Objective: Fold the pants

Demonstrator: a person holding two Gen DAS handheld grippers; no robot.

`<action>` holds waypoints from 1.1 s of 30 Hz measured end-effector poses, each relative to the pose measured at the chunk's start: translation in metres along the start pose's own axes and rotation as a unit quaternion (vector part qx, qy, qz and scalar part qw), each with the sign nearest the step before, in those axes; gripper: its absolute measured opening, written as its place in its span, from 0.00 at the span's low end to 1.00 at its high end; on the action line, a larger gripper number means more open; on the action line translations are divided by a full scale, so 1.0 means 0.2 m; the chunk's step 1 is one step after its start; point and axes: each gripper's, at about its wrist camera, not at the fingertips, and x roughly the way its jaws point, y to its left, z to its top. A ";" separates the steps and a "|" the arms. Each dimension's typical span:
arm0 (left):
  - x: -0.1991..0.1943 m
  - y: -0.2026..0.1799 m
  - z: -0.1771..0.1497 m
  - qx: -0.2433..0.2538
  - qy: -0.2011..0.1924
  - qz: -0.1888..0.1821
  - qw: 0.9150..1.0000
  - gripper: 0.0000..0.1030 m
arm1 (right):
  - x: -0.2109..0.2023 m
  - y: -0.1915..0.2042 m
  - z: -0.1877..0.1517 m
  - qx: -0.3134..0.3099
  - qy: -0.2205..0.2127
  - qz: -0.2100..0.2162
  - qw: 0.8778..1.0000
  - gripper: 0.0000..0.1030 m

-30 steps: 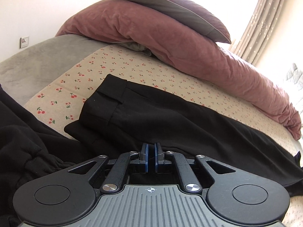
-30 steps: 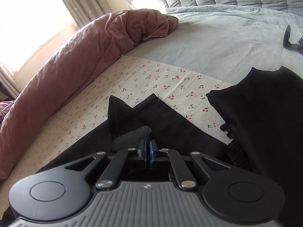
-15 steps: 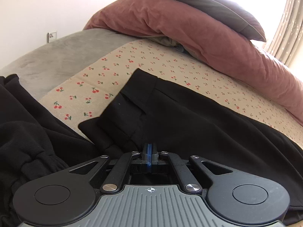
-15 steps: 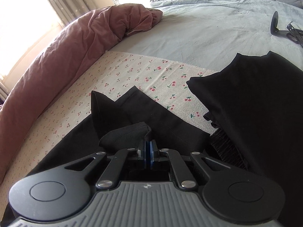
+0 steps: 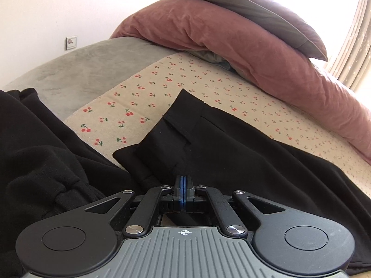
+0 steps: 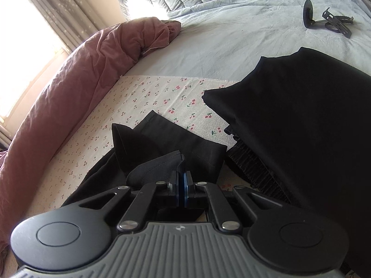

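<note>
Pinching the black pants [image 5: 231, 153] spread on the cherry-print sheet [image 5: 148, 97], left gripper [image 5: 183, 183] apparently at the waist edge, right gripper [image 6: 181, 176] on a hem; thin cloth could slip free, spoiling the fold.

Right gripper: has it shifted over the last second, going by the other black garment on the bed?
Yes. The right gripper, shut on the pants hem, has moved toward the other black garment, which now fills more of the right wrist view; the cherry-print sheet gap looks narrower.
</note>
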 end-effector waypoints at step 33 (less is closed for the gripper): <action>0.16 -0.20 -0.02 0.090 0.115 -0.052 0.988 0.43 | 0.17 0.23 0.20 -0.327 -0.056 -0.094 0.939 0.21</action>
